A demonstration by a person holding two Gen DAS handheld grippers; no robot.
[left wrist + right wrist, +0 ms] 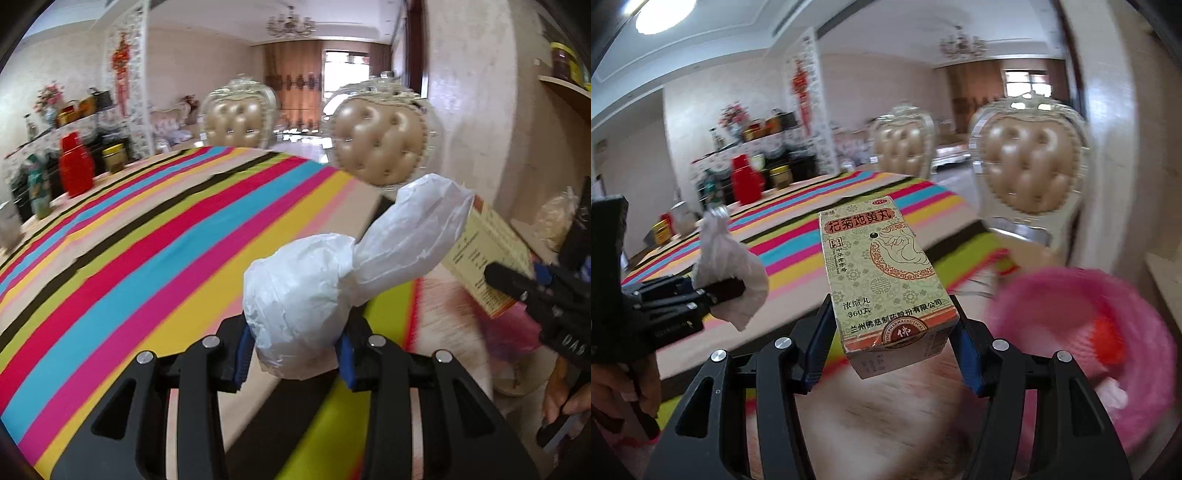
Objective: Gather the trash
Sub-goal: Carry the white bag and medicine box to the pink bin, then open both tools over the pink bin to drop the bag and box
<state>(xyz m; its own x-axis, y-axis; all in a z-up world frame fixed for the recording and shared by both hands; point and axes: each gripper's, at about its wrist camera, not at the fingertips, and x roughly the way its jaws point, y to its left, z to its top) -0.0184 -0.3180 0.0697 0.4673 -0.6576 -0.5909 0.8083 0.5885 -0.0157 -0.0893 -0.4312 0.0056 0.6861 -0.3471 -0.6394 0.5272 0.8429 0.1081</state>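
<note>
Currently listed: one counter [155, 236] under striped cloth; two tufted chairs [1030, 177]; one pink bin [1082, 332] beside the counter, low right. One medicine box [886, 280], clamped in the right gripper [892, 354] jaws above the counter edge. One crumpled white tissue wad [314, 295], pinched by the left gripper [293, 354] jaws.

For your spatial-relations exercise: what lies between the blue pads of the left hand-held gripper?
A crumpled white paper wad, clamped between the left hand-held gripper pads; the left wrist view shows it.
</note>
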